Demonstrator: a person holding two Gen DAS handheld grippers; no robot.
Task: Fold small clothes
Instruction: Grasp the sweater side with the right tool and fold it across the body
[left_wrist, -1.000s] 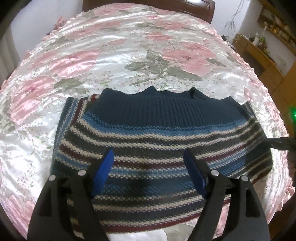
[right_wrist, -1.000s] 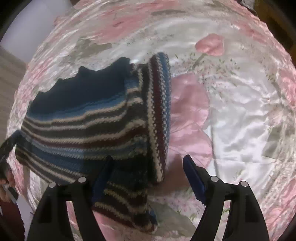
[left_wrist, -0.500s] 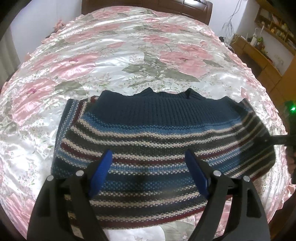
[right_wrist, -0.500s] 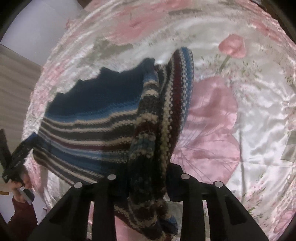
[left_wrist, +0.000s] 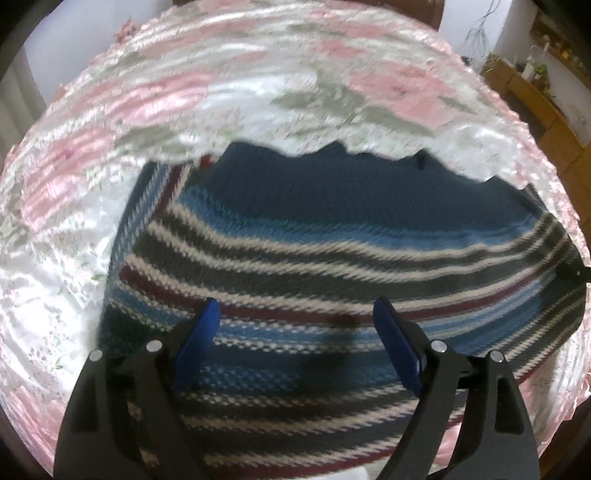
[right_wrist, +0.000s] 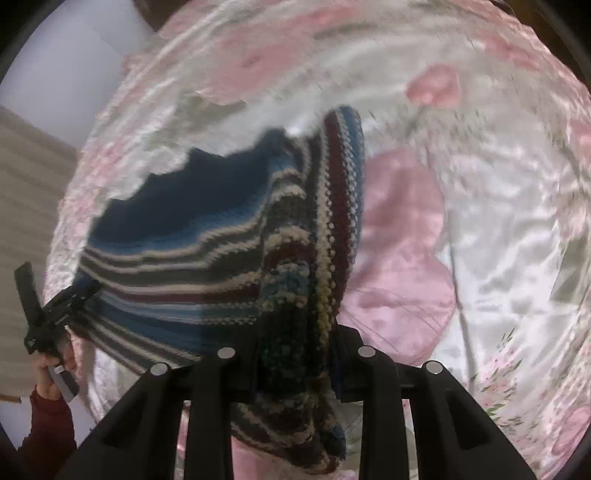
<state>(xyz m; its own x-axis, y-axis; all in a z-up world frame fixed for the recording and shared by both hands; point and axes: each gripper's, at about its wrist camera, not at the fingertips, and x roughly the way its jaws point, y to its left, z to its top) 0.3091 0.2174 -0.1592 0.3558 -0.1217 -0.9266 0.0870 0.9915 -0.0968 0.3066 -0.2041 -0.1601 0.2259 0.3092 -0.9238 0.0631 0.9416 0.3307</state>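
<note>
Striped knitted sweater (left_wrist: 332, 266) in navy, blue, cream and maroon lies mid-frame on the pink floral satin bedspread (left_wrist: 258, 85). The knit looks thick, soft and limp; expect sag, so grip at edges or corners. Right gripper (right_wrist: 295, 354) is clamped on a bunched side edge at lower centre. Left gripper (left_wrist: 295, 325) hangs above the fabric, fingers spread, holding nothing. Motion blur obscures detail; the sweater's near hem is cut off.
</note>
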